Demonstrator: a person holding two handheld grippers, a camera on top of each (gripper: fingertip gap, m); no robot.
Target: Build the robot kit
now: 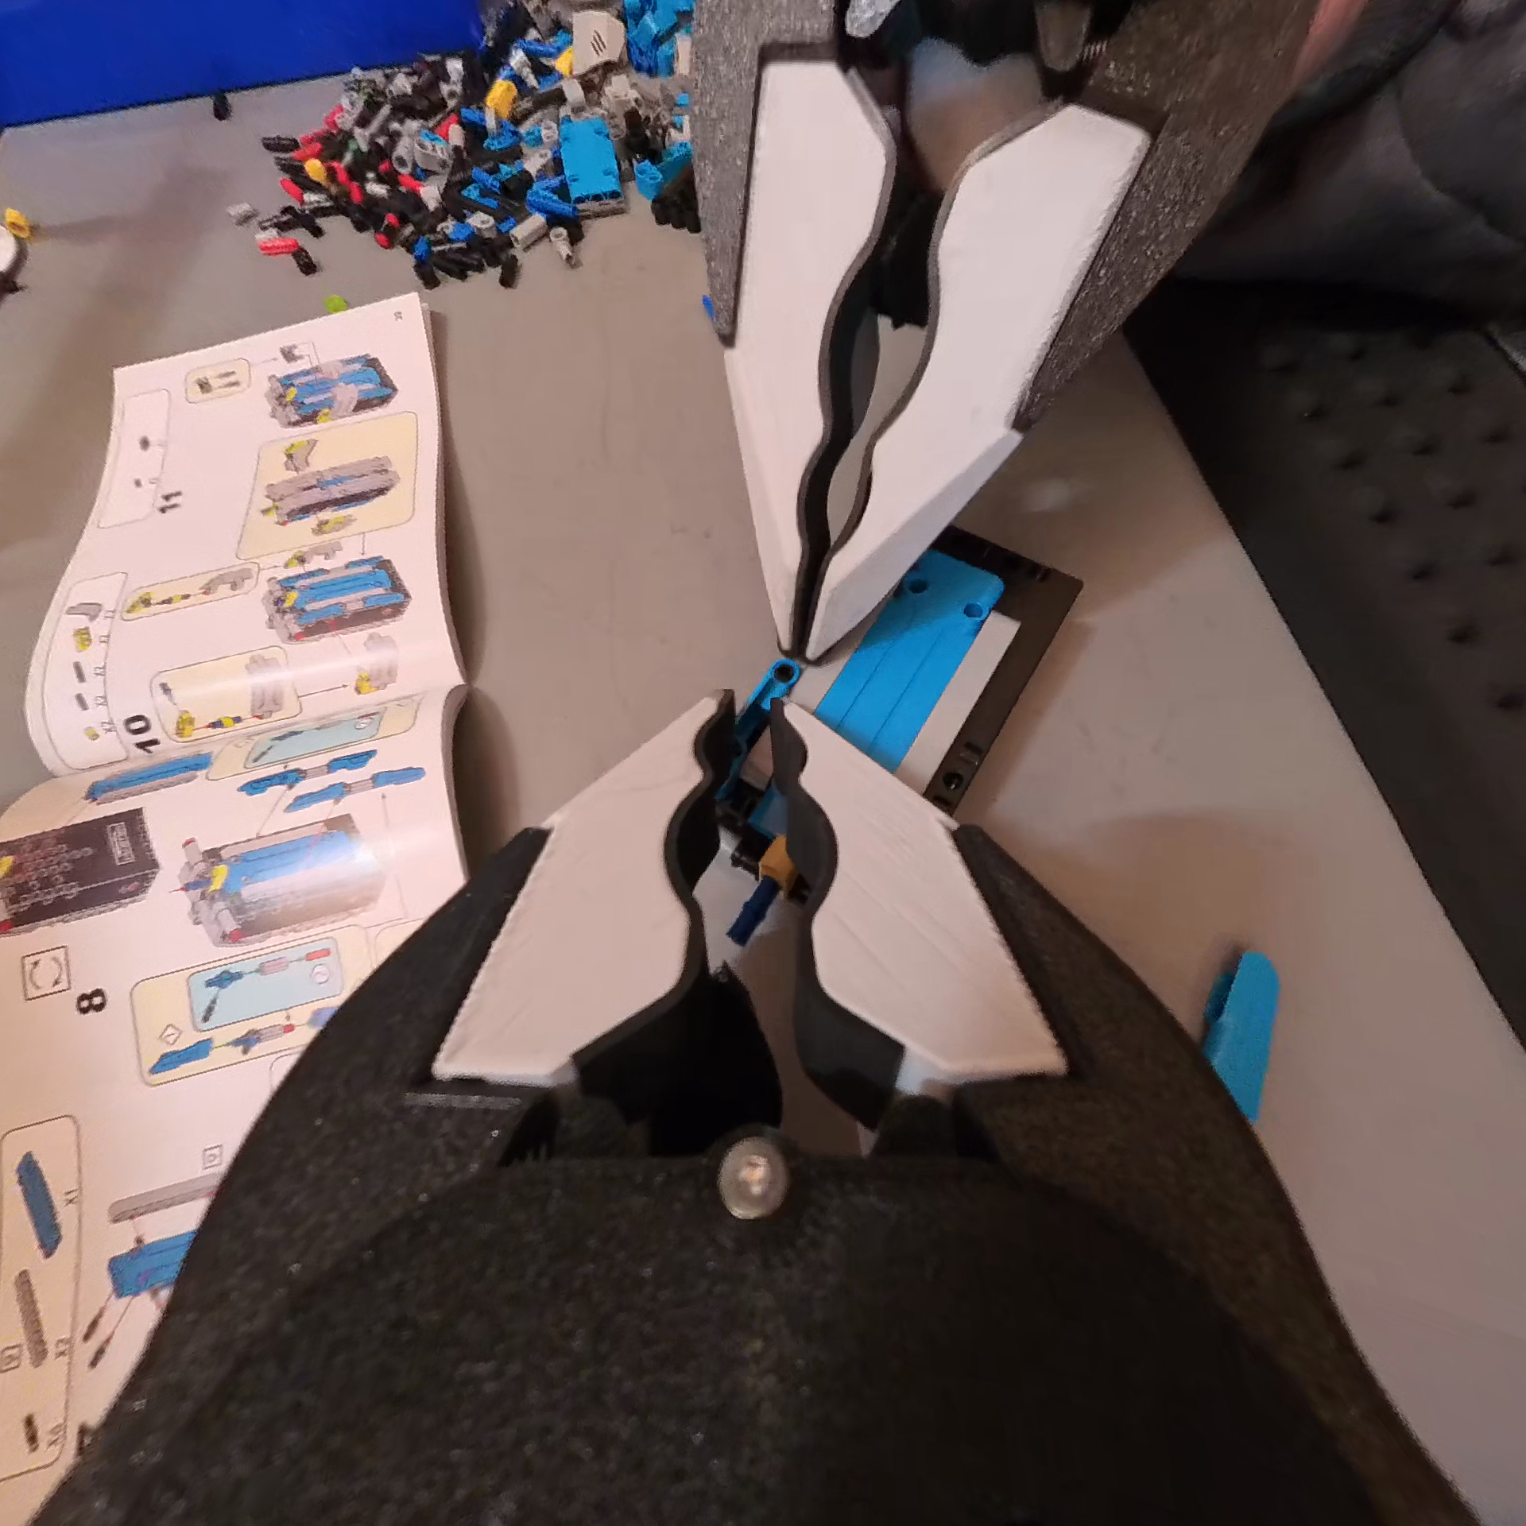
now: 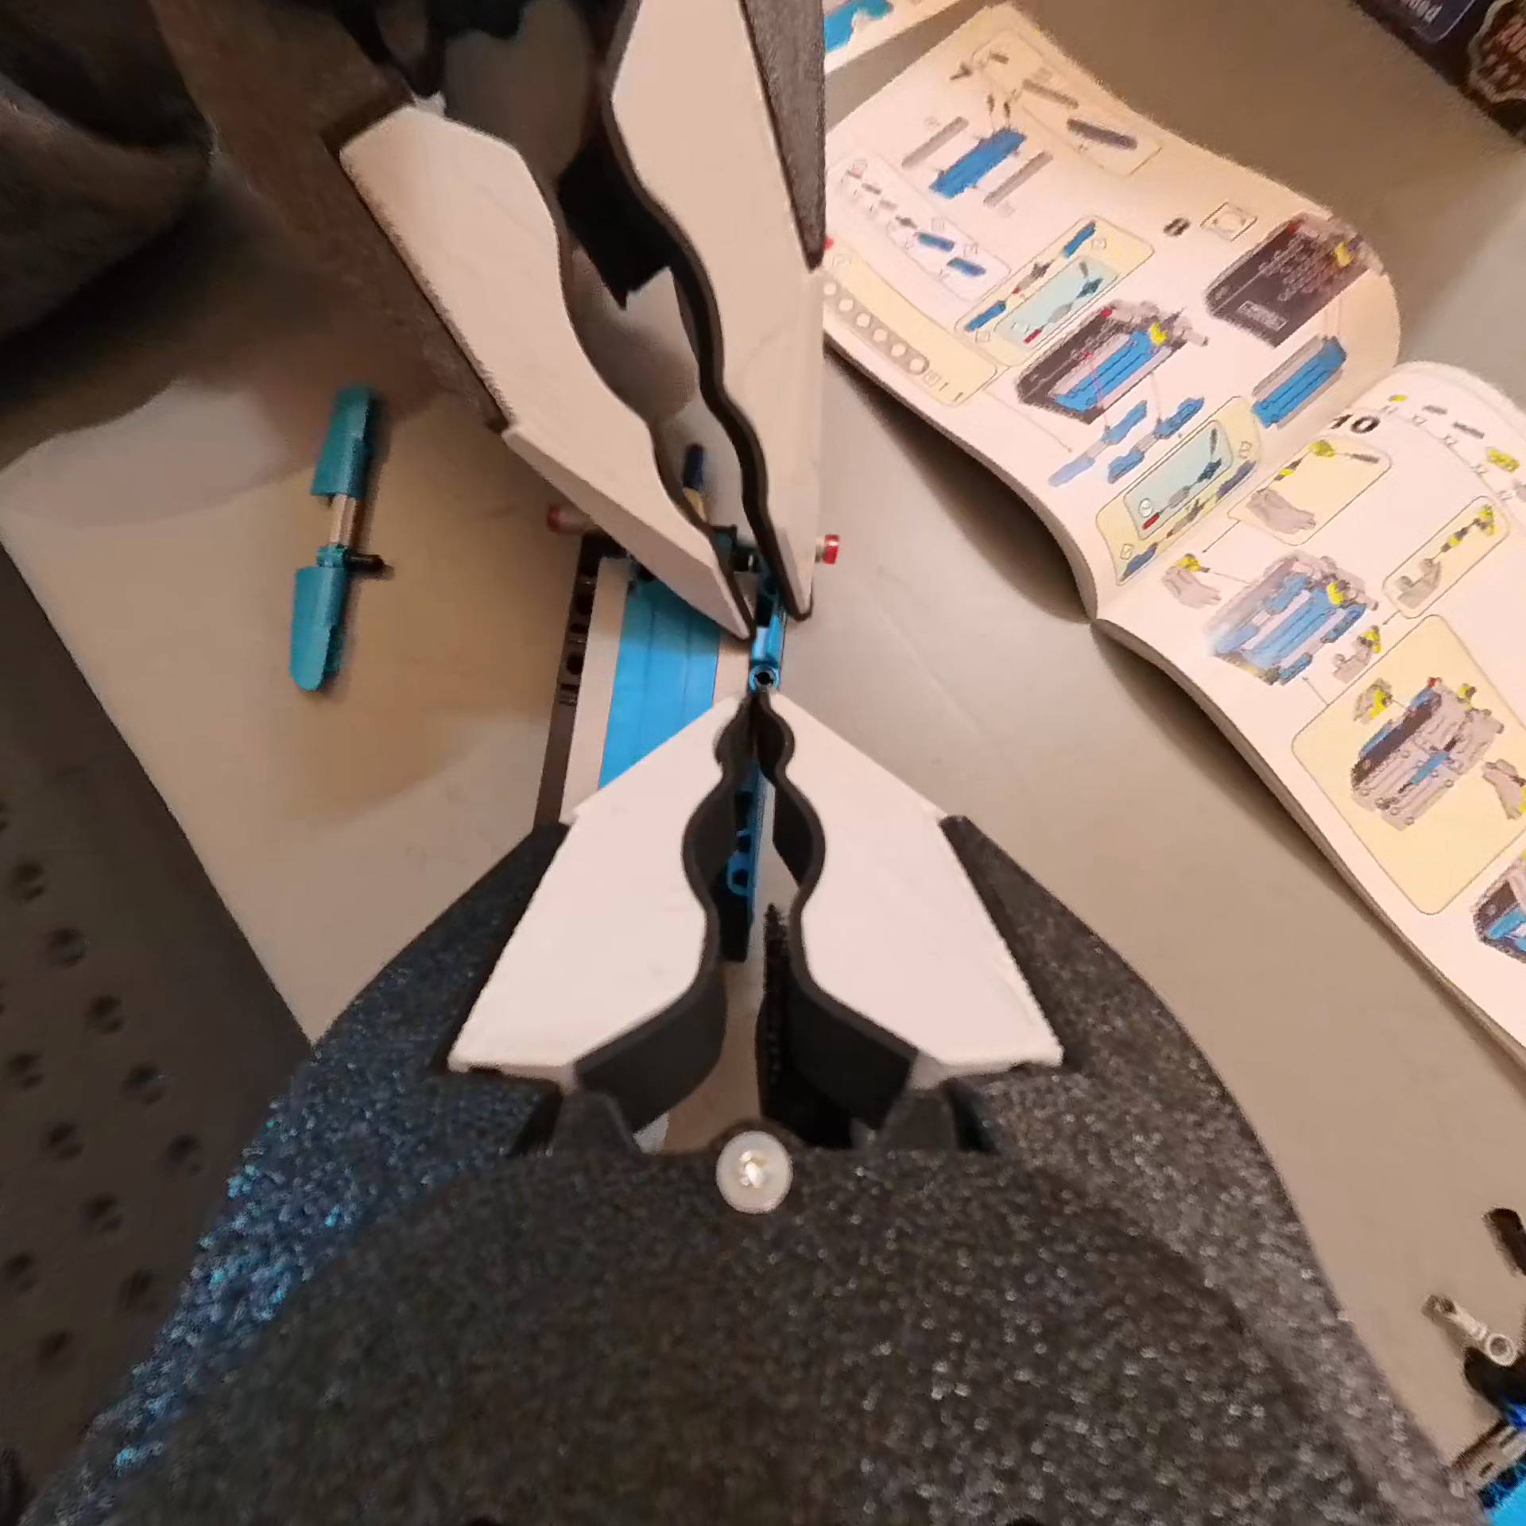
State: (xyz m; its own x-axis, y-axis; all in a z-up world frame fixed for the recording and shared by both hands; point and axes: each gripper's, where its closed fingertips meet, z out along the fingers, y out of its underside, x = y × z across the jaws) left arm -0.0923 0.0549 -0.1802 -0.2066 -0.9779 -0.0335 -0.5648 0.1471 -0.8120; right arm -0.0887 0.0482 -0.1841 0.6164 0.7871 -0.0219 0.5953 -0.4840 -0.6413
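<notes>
Gripping the thin blue beam [image 2: 747, 834] tight, the right gripper [image 2: 758, 702] could snap it off the toy block [image 1: 917, 661] if the left gripper [image 1: 755, 706], pinching that block's end, twists.

Left gripper [image 1: 750, 712] reaching forward, fingers nearly closed — right gripper [image 2: 758, 702] opposite, pinched tight, tips almost meeting tip to tip.
</notes>
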